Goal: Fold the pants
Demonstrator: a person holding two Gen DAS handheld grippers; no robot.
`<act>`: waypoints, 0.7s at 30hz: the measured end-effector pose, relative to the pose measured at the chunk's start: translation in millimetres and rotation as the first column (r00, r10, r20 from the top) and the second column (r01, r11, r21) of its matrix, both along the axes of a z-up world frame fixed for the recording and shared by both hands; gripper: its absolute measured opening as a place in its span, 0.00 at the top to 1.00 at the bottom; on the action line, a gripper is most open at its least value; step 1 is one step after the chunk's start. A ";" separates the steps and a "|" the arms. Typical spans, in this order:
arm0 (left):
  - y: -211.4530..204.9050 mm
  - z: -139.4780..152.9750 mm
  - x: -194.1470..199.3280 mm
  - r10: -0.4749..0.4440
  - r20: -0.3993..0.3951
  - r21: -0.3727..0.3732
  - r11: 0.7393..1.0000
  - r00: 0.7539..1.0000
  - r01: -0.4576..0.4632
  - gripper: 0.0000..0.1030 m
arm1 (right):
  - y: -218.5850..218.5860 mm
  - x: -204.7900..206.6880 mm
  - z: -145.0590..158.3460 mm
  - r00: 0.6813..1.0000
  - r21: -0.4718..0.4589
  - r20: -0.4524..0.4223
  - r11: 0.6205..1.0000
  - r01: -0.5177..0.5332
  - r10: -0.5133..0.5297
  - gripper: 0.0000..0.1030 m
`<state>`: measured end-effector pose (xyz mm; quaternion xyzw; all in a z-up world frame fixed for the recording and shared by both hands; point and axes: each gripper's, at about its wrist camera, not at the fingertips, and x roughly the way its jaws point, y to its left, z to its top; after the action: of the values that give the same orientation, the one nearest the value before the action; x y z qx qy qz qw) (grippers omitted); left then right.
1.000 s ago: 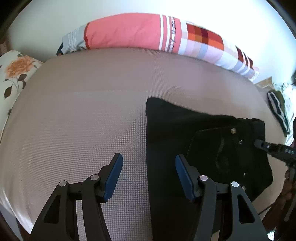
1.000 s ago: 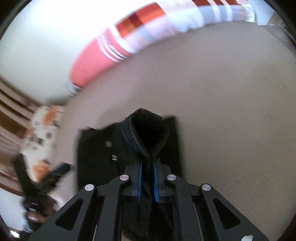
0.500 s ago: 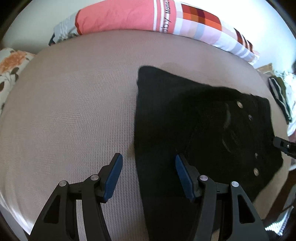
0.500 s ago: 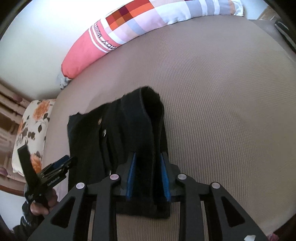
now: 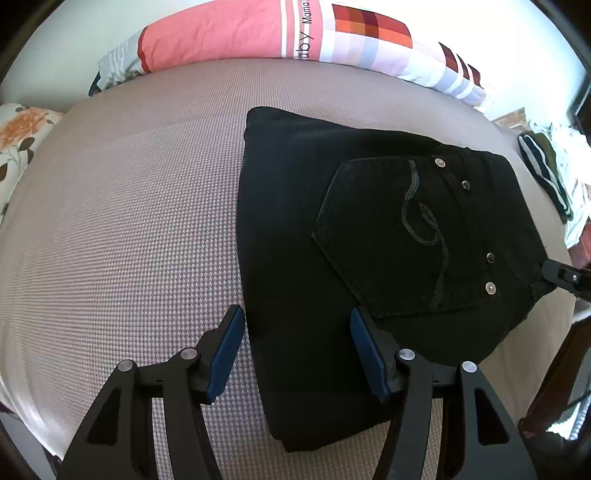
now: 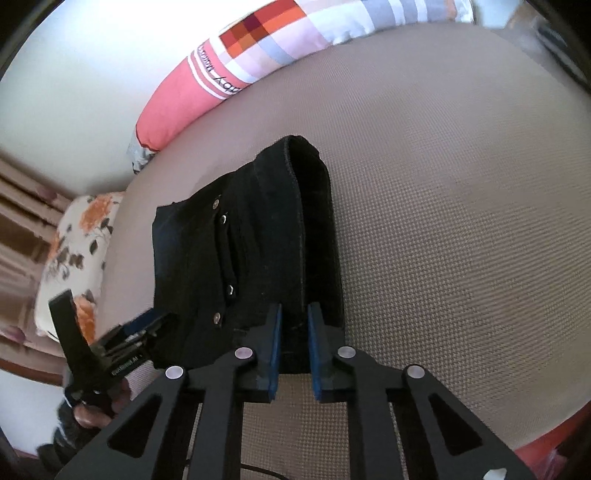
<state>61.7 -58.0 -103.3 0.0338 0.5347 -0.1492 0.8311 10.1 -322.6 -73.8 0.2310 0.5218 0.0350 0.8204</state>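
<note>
Left wrist view: one pair of black pants (image 5: 369, 236), folded into a compact block, lies on the beige mattress (image 5: 129, 221) with a stitched back pocket (image 5: 402, 240) and four metal rivets facing up. The left hand-held gripper (image 5: 297, 354) hangs released above the block's near left edge, its two blue pads apart: one over bare mattress, the other over the cloth. Only this view shows the pocket's curling embroidery and a heap of striped clothes (image 5: 546, 177) at the far right. The tip of the right hand-held gripper (image 5: 561, 275) meets the pants' right corner.

Right wrist view: the right hand-held gripper (image 6: 294, 345) is closing, its two blue pads on either side of a raised fold of the pants (image 6: 258, 243) at the near edge. Only here does a person's hand (image 6: 96, 410) show, gripping the handle of the left hand-held gripper (image 6: 147, 325) beside the pants.

Both views take in one long pink-and-checked bolster (image 5: 277, 33) along the white wall and one floral pillow (image 6: 74, 251) at the mattress's end.
</note>
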 end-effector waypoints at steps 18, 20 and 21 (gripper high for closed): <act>-5.5 -7.4 -13.1 -0.018 0.003 0.016 1.000 1.000 0.018 0.38 | -2.2 -10.3 -18.7 0.998 -0.048 -0.049 0.999 0.022 -0.025 0.90; -5.6 -7.5 -12.9 -0.015 0.005 0.016 1.000 1.000 0.015 0.37 | -2.8 -10.2 -18.5 0.998 -0.045 -0.049 0.999 0.026 -0.029 0.89; -5.3 -7.3 -12.9 -0.015 0.005 0.015 1.000 1.000 0.015 0.36 | -3.5 -10.0 -19.1 0.998 -0.040 -0.050 0.999 0.033 -0.035 0.88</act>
<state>48.8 -63.3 -110.6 0.0444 0.5333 -0.1511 0.8311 0.1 -326.1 -92.9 0.2247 0.5392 0.0049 0.8117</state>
